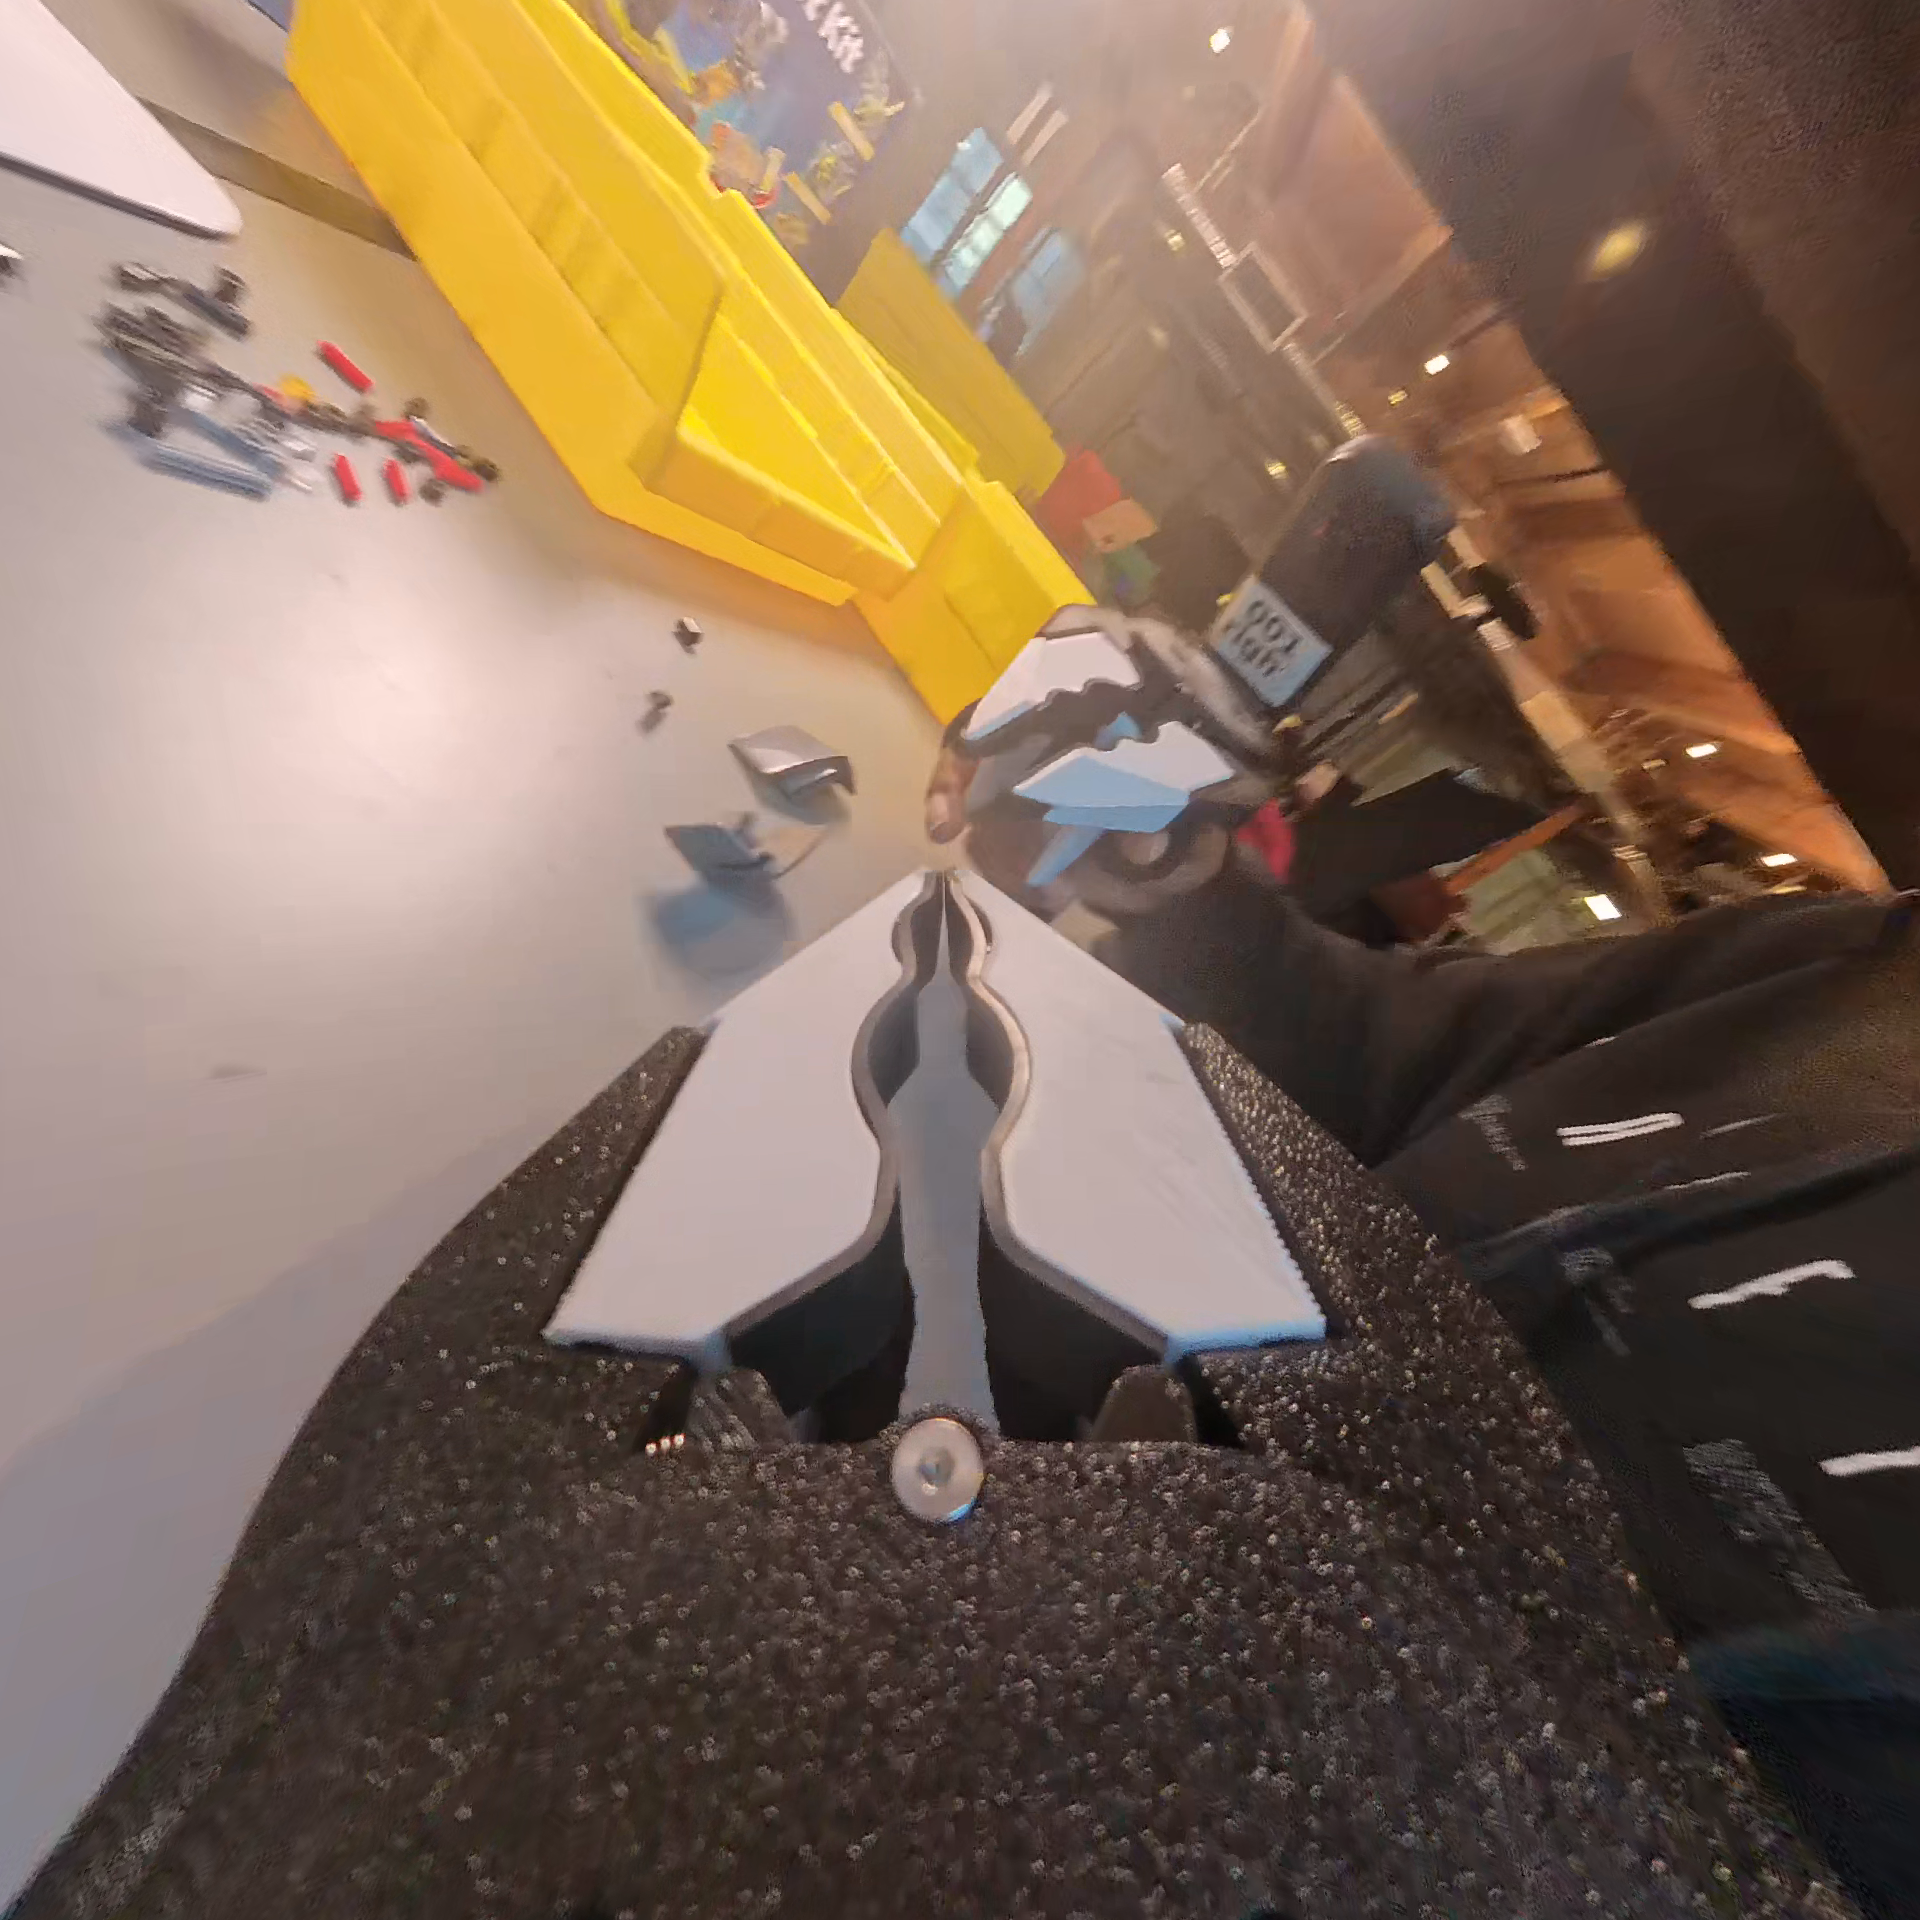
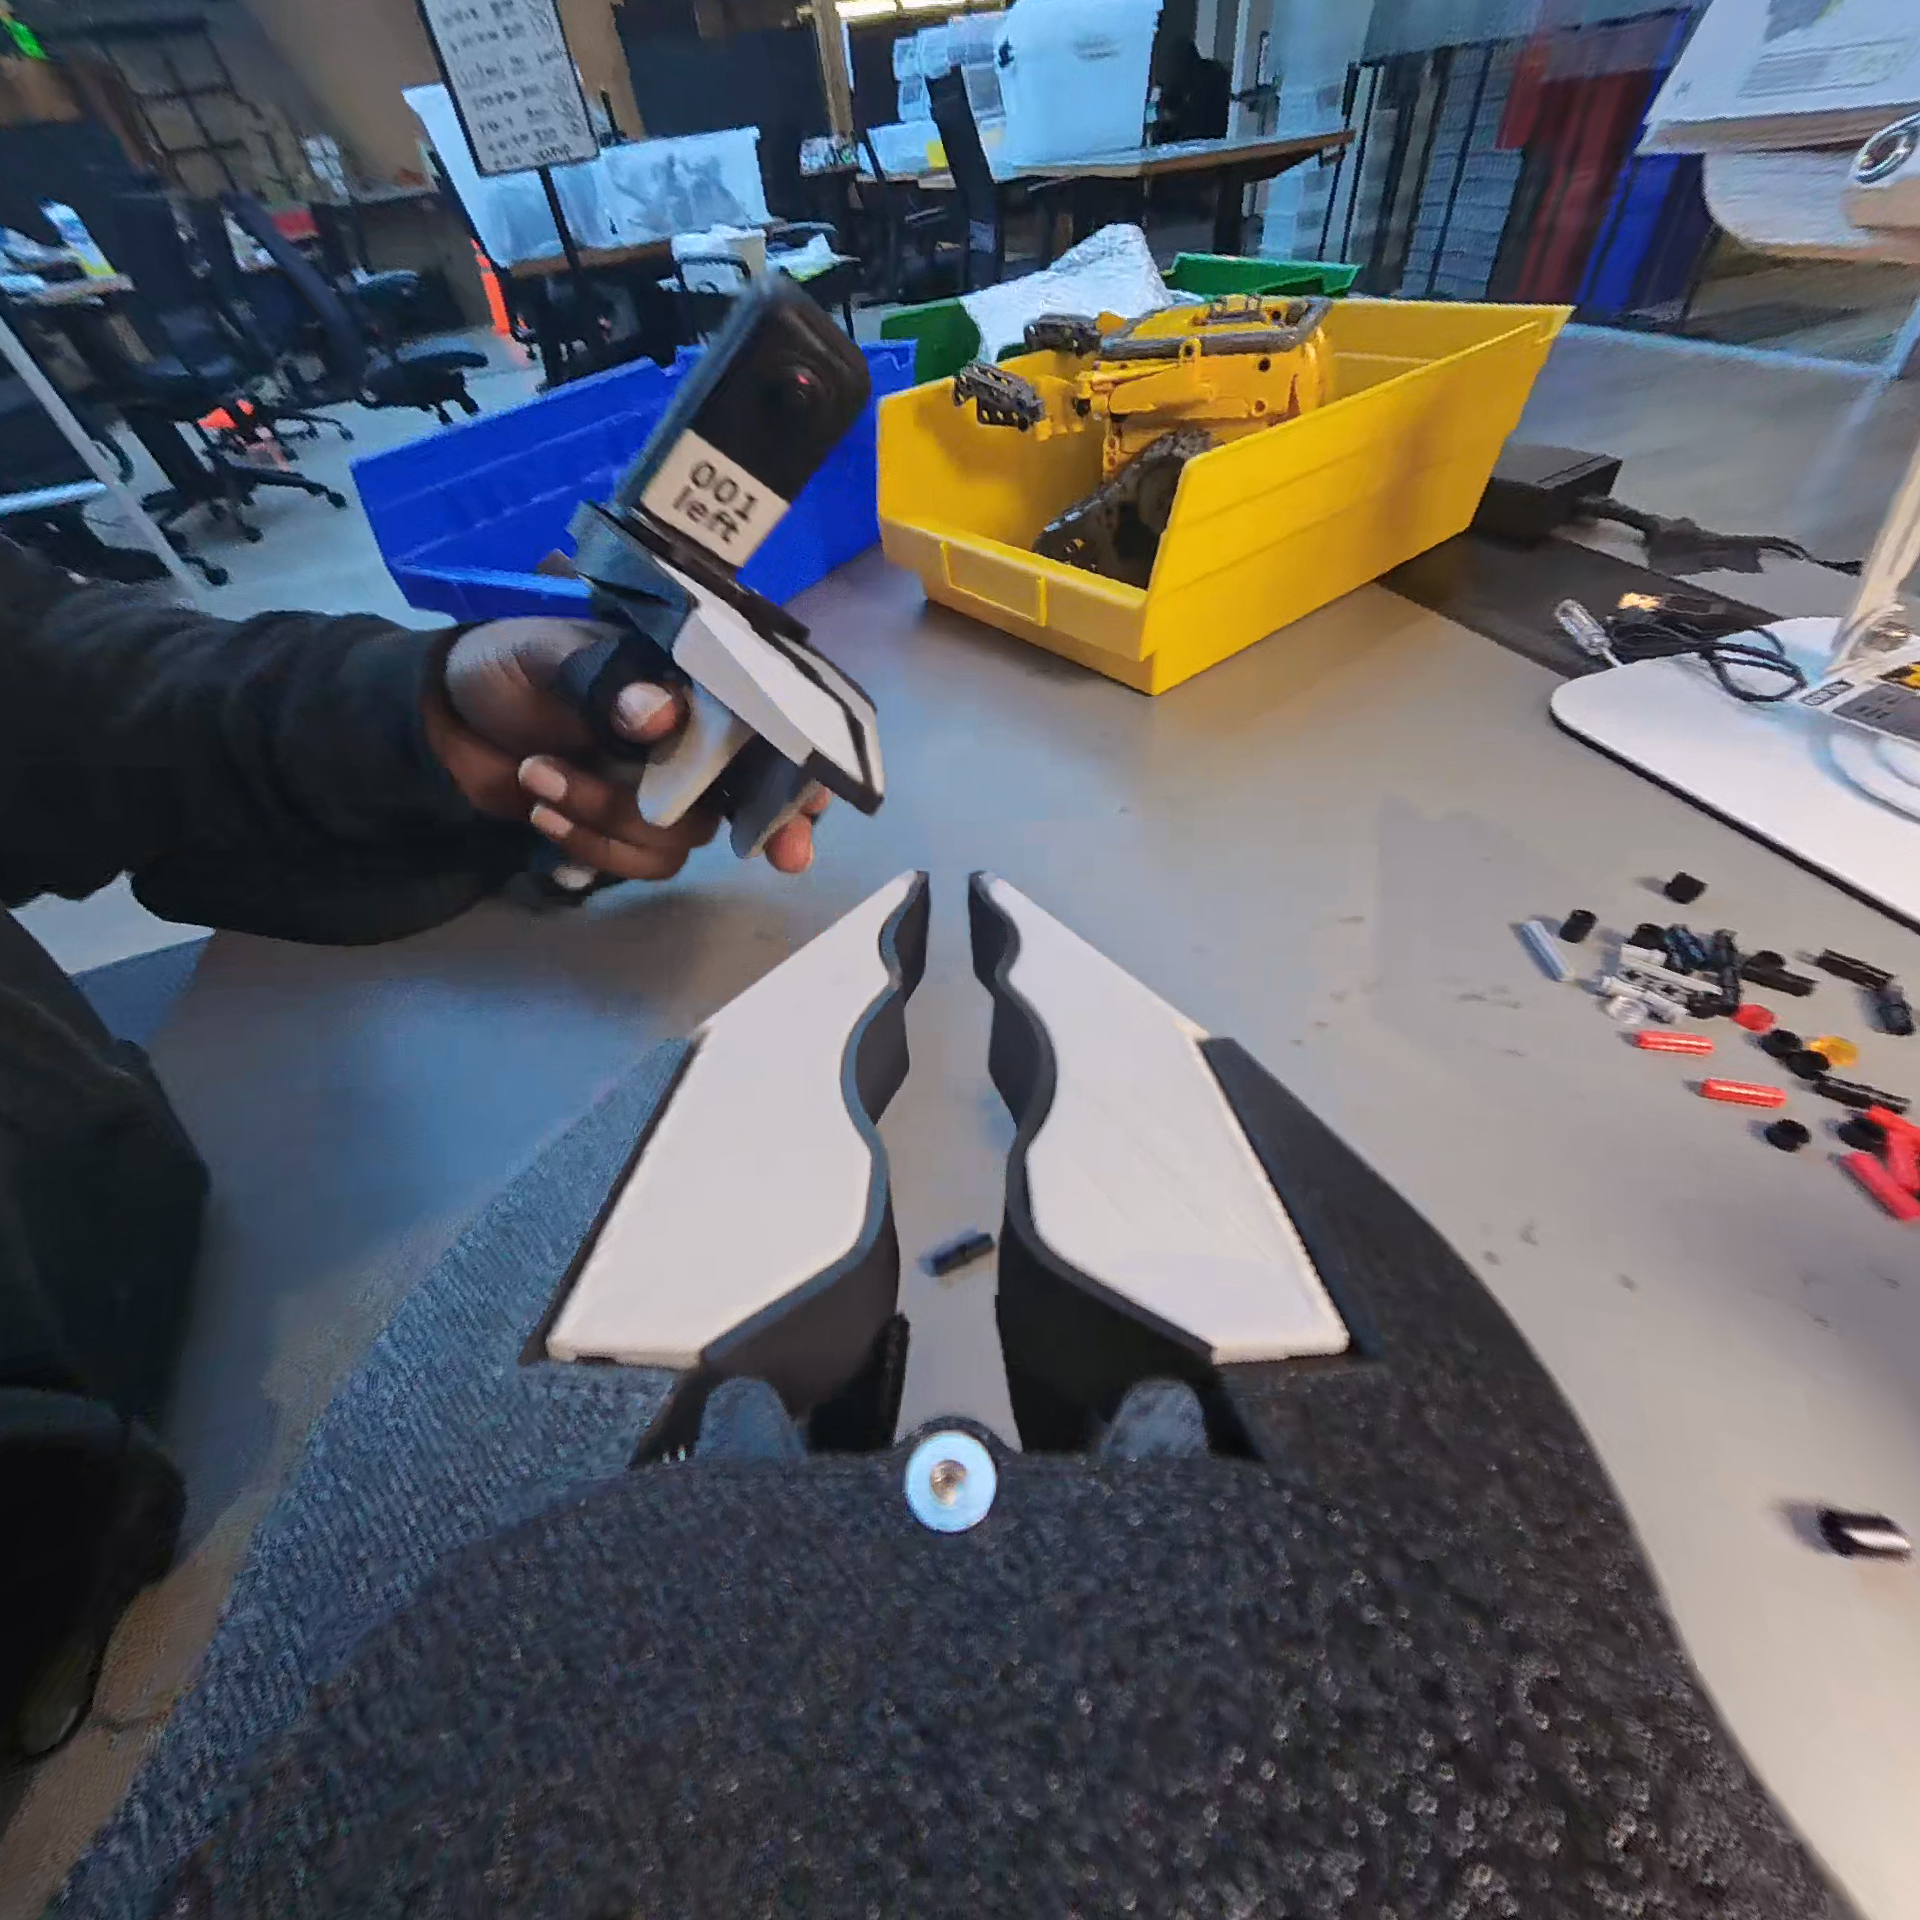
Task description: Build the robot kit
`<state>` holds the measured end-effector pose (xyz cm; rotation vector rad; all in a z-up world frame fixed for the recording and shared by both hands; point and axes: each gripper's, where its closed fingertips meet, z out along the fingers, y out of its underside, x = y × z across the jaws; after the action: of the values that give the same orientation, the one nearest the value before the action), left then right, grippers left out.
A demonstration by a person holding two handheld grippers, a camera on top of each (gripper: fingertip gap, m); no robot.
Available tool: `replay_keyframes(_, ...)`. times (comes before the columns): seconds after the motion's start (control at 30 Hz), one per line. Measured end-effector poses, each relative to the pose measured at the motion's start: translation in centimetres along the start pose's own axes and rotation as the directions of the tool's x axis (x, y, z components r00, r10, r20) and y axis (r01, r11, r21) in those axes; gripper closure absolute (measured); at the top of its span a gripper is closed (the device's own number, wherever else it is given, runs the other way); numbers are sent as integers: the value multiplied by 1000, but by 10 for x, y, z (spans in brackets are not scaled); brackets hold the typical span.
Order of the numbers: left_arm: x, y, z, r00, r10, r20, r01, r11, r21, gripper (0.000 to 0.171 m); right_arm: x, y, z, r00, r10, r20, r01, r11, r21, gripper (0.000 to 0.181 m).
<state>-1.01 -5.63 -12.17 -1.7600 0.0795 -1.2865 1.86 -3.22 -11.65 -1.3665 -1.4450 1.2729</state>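
Note:
My left gripper (image 1: 943, 879) is shut, its fingertips closed together above the grey table (image 1: 312, 831), with nothing visible between them. It also shows in the right wrist view (image 2: 868, 774), held in a hand, tips together. My right gripper (image 2: 948, 881) hovers over the table (image 2: 1247, 831), its pads a narrow gap apart with nothing between them. It shows in the left wrist view (image 1: 1003, 764), just beyond my left fingertips. A small black piece (image 2: 958, 1252) lies on the table under my right fingers. A pile of loose black, grey and red building pieces (image 2: 1745, 997) lies to the right.
A yellow bin (image 2: 1299, 582) holds a yellow tracked model (image 2: 1174, 416); a blue bin (image 2: 499, 499) stands to its left. A white base plate (image 2: 1714, 748) with cables sits far right. Yellow bins (image 1: 644, 312), two grey parts (image 1: 790, 769) and the loose pieces (image 1: 260, 416) show in the left wrist view. About 5 cm separates my left fingertips from my right. About 10 cm separates my right fingertips from the small black piece (image 2: 958, 1252).

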Motion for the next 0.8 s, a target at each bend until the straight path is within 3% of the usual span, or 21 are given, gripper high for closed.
replay_keyframes(0.1, -19, -1, -9, 979, 139, 148, -133, 990, -53, 162, 25, 20, -8, 990, -91, -106, 74, 985, -154, 162)
replay_keyframes(0.23, -26, 0, -11, 946, 242, 215, -223, 969, -107, 151, 52, 43, -27, 953, -238, -186, 159, 919, -362, 153)
replay_keyframes(0.37, -30, 7, -7, 927, 289, 238, -255, 953, -161, 147, 43, 68, -25, 983, -154, -99, 84, 859, -504, 145)
replay_keyframes(0.5, -30, 11, -6, 914, 325, 243, -283, 940, -190, 146, 52, 92, -16, 978, -148, -146, 27, 785, -619, 151)
replay_keyframes(0.6, -30, 11, -8, 895, 366, 255, -318, 924, -210, 146, 53, 91, -10, 978, -143, -150, 23, 795, -606, 172)
replay_keyframes(0.7, -31, 11, -9, 877, 401, 264, -346, 909, -230, 145, 50, 79, -4, 979, -166, -117, 74, 830, -553, 174)
replay_keyframes(0.8, -30, 16, -8, 870, 433, 236, -371, 890, -266, 137, 29, 64, 7, 978, -209, 15, 190, 856, -481, 174)
